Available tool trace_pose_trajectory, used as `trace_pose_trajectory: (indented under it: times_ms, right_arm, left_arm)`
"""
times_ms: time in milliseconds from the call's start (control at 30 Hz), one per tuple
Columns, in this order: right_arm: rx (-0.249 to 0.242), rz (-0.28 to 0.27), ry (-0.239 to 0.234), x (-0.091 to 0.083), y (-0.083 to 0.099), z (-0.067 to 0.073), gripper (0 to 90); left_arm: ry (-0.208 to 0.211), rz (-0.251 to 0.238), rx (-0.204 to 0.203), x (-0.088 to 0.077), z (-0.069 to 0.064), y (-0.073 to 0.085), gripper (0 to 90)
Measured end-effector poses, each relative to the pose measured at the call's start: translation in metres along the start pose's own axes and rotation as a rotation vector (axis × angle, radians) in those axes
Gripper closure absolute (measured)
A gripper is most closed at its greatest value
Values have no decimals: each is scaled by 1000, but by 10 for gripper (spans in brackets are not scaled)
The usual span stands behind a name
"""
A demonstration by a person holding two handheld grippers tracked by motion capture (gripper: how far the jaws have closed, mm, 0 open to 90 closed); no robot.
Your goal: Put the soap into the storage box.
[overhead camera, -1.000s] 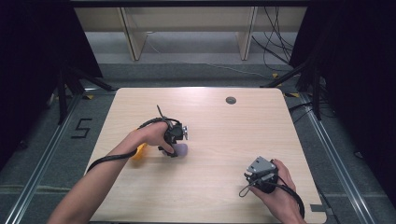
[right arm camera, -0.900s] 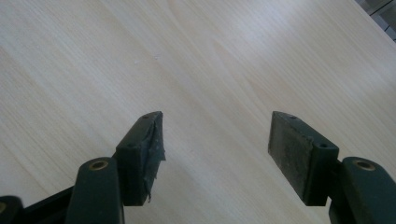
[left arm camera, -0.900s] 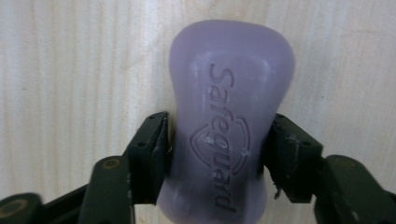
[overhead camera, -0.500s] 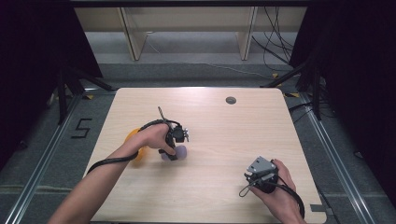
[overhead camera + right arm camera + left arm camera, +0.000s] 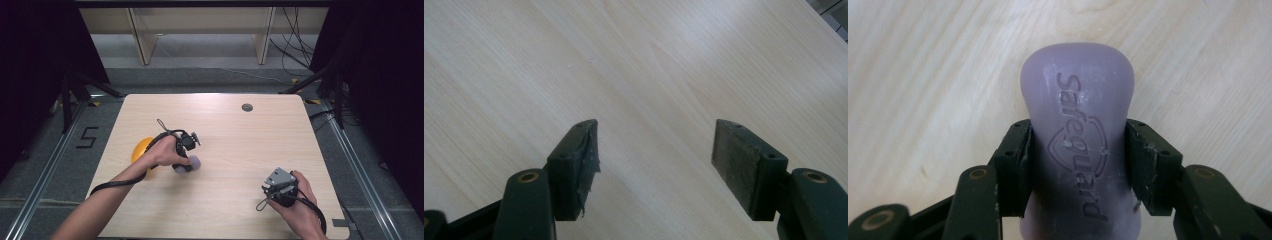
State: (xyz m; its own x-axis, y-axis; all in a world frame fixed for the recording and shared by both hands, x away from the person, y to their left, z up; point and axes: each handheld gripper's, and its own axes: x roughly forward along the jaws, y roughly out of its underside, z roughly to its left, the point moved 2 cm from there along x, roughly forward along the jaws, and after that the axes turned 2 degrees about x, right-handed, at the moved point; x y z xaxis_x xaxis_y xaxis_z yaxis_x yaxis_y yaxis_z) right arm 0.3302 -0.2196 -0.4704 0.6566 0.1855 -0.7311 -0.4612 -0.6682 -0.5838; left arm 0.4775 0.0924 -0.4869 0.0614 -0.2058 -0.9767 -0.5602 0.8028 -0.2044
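A purple bar of soap [image 5: 1078, 145] stamped "Safeguard" sits between the jaws of my left gripper [image 5: 1078, 165], which is shut on its sides. From above, the soap [image 5: 193, 162] pokes out under the left hand, just over the wooden table [image 5: 235, 140], left of centre. A yellow-orange round object [image 5: 140, 148] lies on the table behind that hand, partly hidden by it. My right gripper [image 5: 655, 150] stands open over bare wood, nothing between its pads. In the high view that right gripper [image 5: 280, 187] rests near the table's front right.
A small dark round grommet [image 5: 247, 107] sits in the tabletop at the back right. Cables trail from both grippers. Beyond the table's far edge is grey floor with shelf legs [image 5: 141, 40] and black stands at each side.
The left hand with the soap has shifted slightly left and toward the person, uncovering more of the yellow-orange object. The right gripper has stayed where it was.
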Motion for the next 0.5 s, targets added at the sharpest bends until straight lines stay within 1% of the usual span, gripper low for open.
trace_pose_trajectory:
  times_ms: [33, 67, 100, 133, 167, 200, 233, 267, 300, 367, 433, 500]
  right_arm:
    - [-1, 0, -2, 0, 0, 0, 359]
    - [0, 2, -2, 0, 0, 0, 359]
    - [3, 5, -4, 0, 0, 0, 359]
    - [4, 5, -4, 0, 0, 1, 358]
    - [2, 4, -1, 0, -1, 1, 358]
    - [4, 6, -2, 0, -1, 1, 358]
    - [6, 6, 0, 0, -1, 1, 358]
    - [0, 4, 1, 0, -1, 1, 358]
    - [2, 4, 2, 0, 0, 1, 358]
    - [6, 5, -2, 0, 0, 1, 358]
    - [6, 7, -5, 0, 0, 1, 358]
    - [7, 8, -6, 0, 0, 1, 359]
  left_arm:
    - [1, -32, -119, -2, -2, 2, 484]
    - [-8, -66, -216, -3, -4, 5, 483]
    - [-13, -46, -259, -3, -6, 8, 483]
    - [-31, -31, -242, -4, -5, 9, 484]
    - [-30, -31, -273, -4, -7, 10, 484]
    - [-52, -21, -244, -5, -5, 11, 484]
    - [-55, -29, -270, -4, -4, 12, 484]
    - [-54, -5, -279, -6, -3, 12, 484]
    - [-65, -9, -294, -6, -4, 12, 484]
    - [-72, 0, -302, -8, -4, 13, 484]
    - [-84, -18, -317, -9, -5, 13, 484]
    - [-88, -6, -318, -10, -5, 13, 484]
